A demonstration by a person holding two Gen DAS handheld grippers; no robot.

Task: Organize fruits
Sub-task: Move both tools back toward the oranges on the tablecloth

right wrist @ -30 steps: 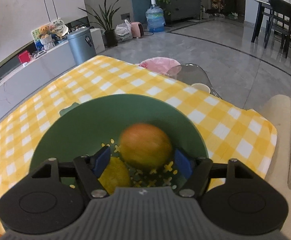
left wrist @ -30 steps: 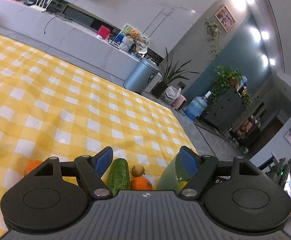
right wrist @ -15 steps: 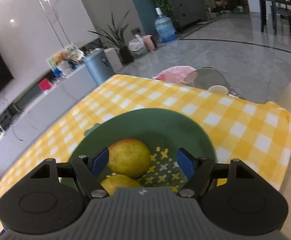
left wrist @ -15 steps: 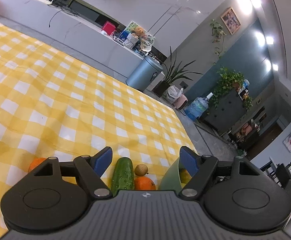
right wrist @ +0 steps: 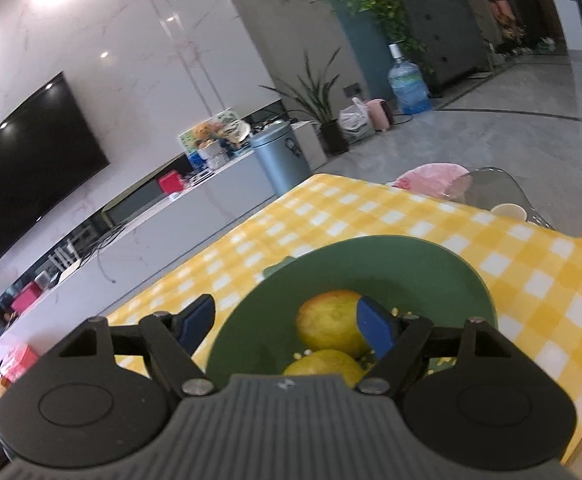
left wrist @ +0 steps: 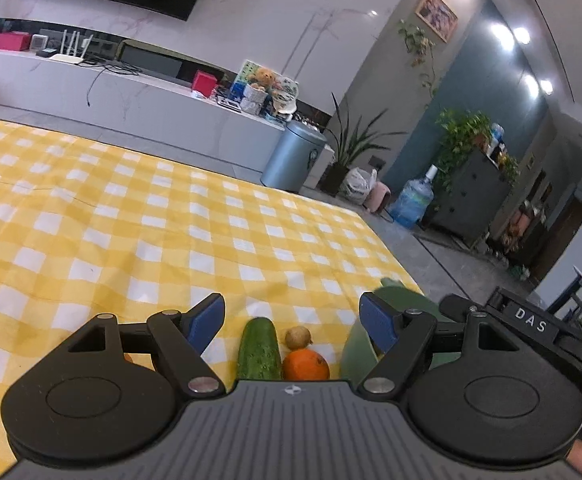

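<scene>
A green bowl [right wrist: 419, 256] on the yellow checked cloth holds a yellow-orange fruit [right wrist: 329, 322] and a yellow one [right wrist: 323, 366] near its front. My right gripper [right wrist: 287, 320] is open and empty, raised just behind the bowl. In the left wrist view a cucumber [left wrist: 259, 348], an orange [left wrist: 305, 365] and a small brown fruit [left wrist: 298, 337] lie on the cloth between my open left gripper's [left wrist: 293, 318] fingers, low and close. The bowl's edge [left wrist: 353, 350] shows to their right. Another orange [left wrist: 128, 358] is mostly hidden behind the left finger.
The table edge [left wrist: 395, 256] runs close on the right, with floor beyond. A clear chair with a pink cushion [right wrist: 431, 178] and a small cup [right wrist: 509, 211] stand past the far edge. The other gripper's black body [left wrist: 539, 328] shows at the right.
My right gripper has pulled back and tilted up, leaving the yellow-orange fruit resting in the bowl. My left gripper has tilted up and swung slightly, with the fruits staying low between its fingers.
</scene>
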